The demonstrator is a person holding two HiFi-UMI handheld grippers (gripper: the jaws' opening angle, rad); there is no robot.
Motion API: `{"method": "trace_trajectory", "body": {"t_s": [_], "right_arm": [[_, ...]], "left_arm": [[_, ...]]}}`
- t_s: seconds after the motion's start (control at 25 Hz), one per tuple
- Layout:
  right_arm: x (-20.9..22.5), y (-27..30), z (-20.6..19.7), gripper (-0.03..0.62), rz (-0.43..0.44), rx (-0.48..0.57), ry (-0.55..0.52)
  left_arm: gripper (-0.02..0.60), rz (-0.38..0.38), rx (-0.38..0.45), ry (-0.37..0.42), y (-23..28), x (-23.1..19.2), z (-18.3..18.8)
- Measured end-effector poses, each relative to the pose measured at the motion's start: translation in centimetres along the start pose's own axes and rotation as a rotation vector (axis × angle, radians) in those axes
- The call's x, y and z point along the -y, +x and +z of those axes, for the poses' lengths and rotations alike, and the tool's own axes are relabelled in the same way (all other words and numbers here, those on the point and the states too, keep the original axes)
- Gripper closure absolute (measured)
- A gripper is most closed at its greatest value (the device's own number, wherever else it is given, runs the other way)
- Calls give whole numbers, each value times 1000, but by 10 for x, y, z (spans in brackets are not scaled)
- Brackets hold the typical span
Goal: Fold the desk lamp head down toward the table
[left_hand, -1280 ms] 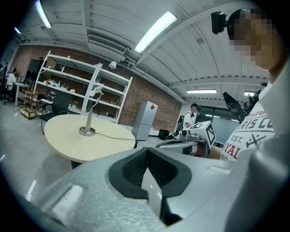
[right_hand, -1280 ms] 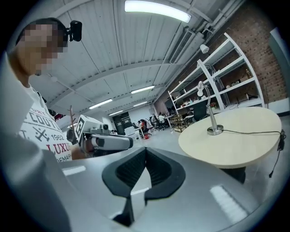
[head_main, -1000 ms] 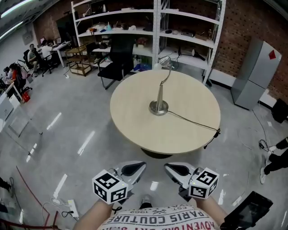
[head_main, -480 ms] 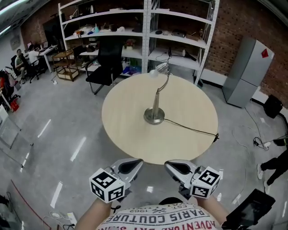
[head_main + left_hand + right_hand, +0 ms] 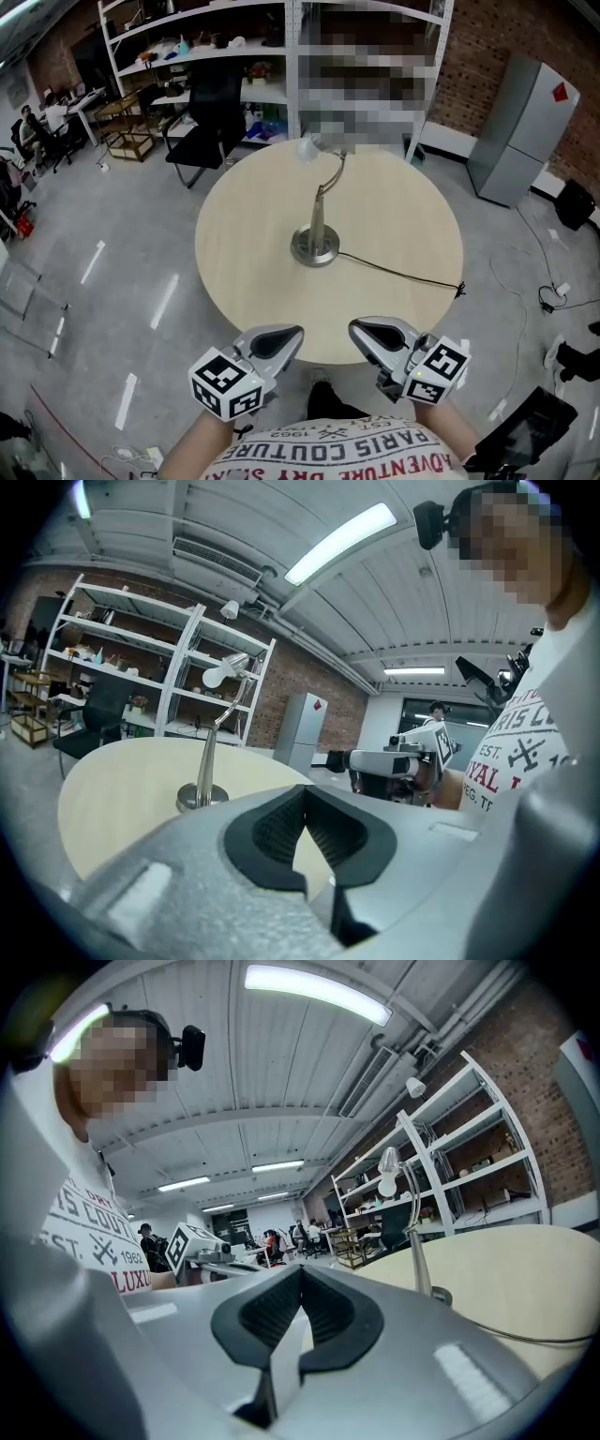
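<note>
**Head view**
- Round table (image 5: 244,262): pale top, fills the middle of the frame.
- Desk lamp (image 5: 314,246): round base at the table's centre, stem upright.
- Lamp head (image 5: 307,148): raised, toward the table's far edge at upper centre.
- Cord (image 5: 403,274): runs from the base to the table's right edge.
- Left gripper (image 5: 281,339): lower centre-left, at the table's near edge, well apart from the lamp.
- Right gripper (image 5: 370,336): lower centre-right, near the left one; bare tabletop lies between both and the base.
- Office chair (image 5: 211,117): upper left, behind the table.
- Shelving (image 5: 187,42): along the top.
- Grey cabinet (image 5: 520,131): upper right.

**Left gripper view**
- Jaws: clenched, pads meeting, empty.
- Desk lamp: left of centre, beyond the jaws, head high.
- Right gripper: right of centre, beside a person's printed shirt.

**Right gripper view**
- Jaws: pressed together, empty.
- Desk lamp: right of centre, standing on the table, head up.
- Left gripper: left of centre.
</note>
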State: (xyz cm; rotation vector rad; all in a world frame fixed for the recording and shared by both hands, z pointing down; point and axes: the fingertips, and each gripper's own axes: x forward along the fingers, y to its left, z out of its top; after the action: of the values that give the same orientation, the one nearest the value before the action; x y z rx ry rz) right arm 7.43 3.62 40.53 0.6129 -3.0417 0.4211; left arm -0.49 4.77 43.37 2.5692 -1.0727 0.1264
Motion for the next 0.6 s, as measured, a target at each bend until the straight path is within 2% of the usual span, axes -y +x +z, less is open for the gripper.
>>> {"method": "trace_trajectory", "body": {"t_s": [0.36,0.6], "right_arm": [[102,57,5,588,32,-36,64],[153,80,17,588,37,-40,34]], "left_arm": [[580,63,0,-52,59,-92,28],[580,37,5,-8,88,-119,49]]}}
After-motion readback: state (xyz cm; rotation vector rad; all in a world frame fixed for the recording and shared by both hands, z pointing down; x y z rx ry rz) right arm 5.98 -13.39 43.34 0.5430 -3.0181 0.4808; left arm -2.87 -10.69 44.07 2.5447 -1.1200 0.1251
